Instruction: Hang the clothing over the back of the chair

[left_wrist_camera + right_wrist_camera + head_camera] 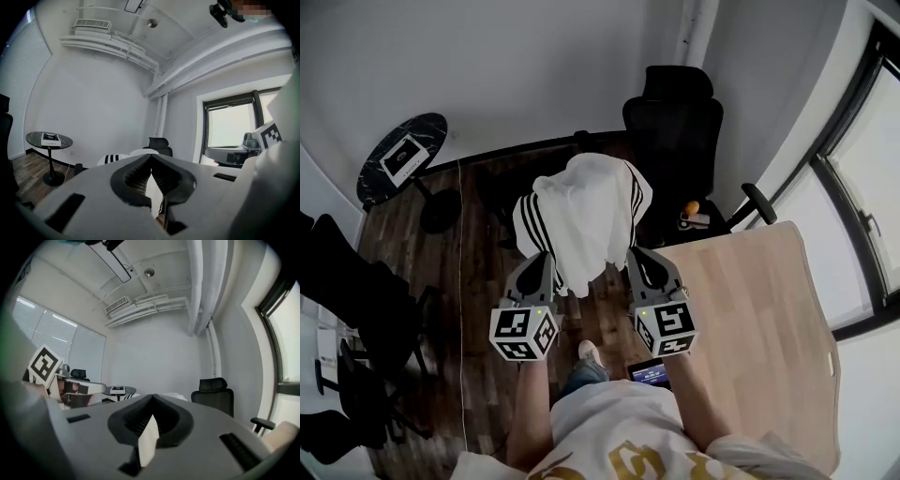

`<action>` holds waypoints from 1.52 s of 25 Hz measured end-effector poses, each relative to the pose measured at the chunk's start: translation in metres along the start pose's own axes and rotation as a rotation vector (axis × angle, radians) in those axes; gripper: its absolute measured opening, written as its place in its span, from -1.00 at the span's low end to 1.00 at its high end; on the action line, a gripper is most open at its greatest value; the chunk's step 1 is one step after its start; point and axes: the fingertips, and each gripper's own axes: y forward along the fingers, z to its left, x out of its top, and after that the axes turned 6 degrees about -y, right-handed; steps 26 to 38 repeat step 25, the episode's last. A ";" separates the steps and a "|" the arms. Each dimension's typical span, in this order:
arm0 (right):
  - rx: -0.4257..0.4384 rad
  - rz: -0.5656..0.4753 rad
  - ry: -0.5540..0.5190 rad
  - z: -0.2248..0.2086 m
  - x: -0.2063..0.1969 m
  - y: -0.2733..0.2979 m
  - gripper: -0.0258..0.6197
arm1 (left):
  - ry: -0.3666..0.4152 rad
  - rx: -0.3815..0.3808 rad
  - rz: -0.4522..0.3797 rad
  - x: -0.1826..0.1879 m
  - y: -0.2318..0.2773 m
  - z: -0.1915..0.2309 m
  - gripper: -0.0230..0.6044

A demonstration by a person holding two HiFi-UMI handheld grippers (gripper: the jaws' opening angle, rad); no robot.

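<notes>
The clothing [584, 214] is a white garment with black stripes on its sleeves. It billows out ahead of me, above the dark wood floor. My left gripper [546, 259] is shut on its near left edge and my right gripper [635, 255] on its near right edge. A strip of white cloth [153, 197] shows between the shut jaws in the left gripper view, and a fold of cloth [148, 442] in the right gripper view. The black office chair [673, 122] stands just beyond the garment, by the wall. What lies under the garment is hidden.
A pale wooden desk [759, 319] fills the right side, with windows [872, 187] beyond it. A round dark side table [401, 156] with a book stands at the back left. More black chairs [352, 300] are at the left. A small screen [649, 373] lies by my feet.
</notes>
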 end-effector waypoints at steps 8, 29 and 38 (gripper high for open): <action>-0.007 -0.007 0.000 -0.008 0.007 -0.024 -0.89 | 0.009 -0.011 -0.004 0.000 -0.011 -0.021 -0.86; -0.002 0.018 0.029 -0.014 -0.003 -0.020 -0.89 | 0.028 -0.021 0.019 0.000 -0.003 -0.022 -0.86; -0.002 0.018 0.029 -0.014 -0.003 -0.020 -0.89 | 0.028 -0.021 0.019 0.000 -0.003 -0.022 -0.86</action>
